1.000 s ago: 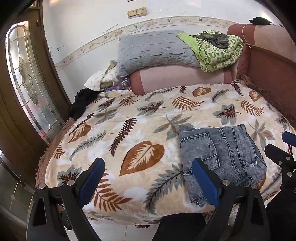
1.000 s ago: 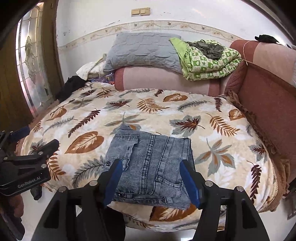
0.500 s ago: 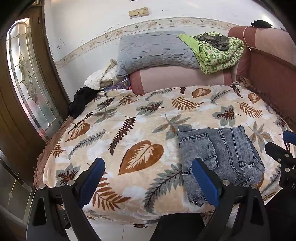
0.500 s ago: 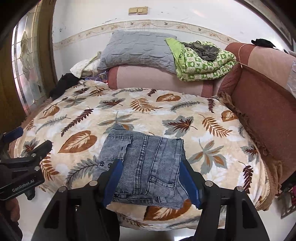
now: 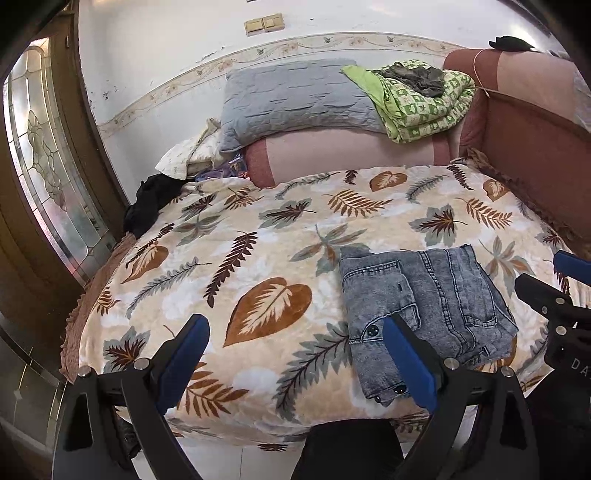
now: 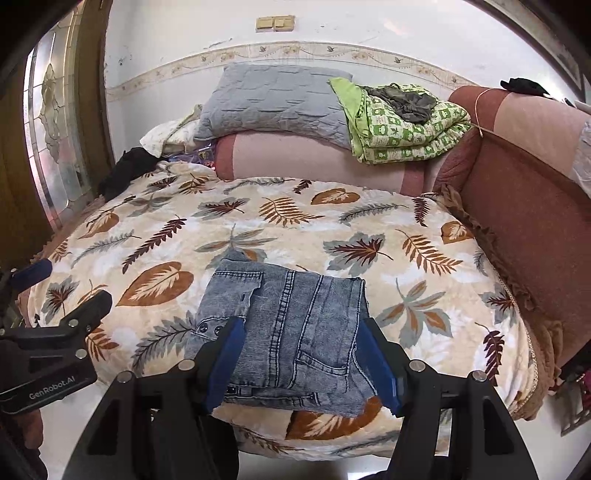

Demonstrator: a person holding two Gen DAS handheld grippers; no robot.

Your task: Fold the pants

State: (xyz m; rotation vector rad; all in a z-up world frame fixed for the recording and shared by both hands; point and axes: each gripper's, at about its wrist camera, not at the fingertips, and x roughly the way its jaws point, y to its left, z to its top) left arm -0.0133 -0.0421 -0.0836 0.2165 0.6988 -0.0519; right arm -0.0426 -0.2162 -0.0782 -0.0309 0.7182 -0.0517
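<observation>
Pants (image 6: 291,332) lie folded beyond open right claw (image 6: 301,365).

The room was evenly and softly lit, with daylight glowing through the glass door (image 5: 48,177) on the left. A pale glare washed the wall (image 6: 369,22) up top. Shadows were faint. Both views stayed sharp, though fisheye bending curved the edges and black vignette filled the corners.

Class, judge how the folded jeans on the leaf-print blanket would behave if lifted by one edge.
The folded jeans would probably droop and unfold, since they are loose stacked layers. Their thick denim seams suggest some weight. On the plush blanket they would likely drag, not slide.
</observation>
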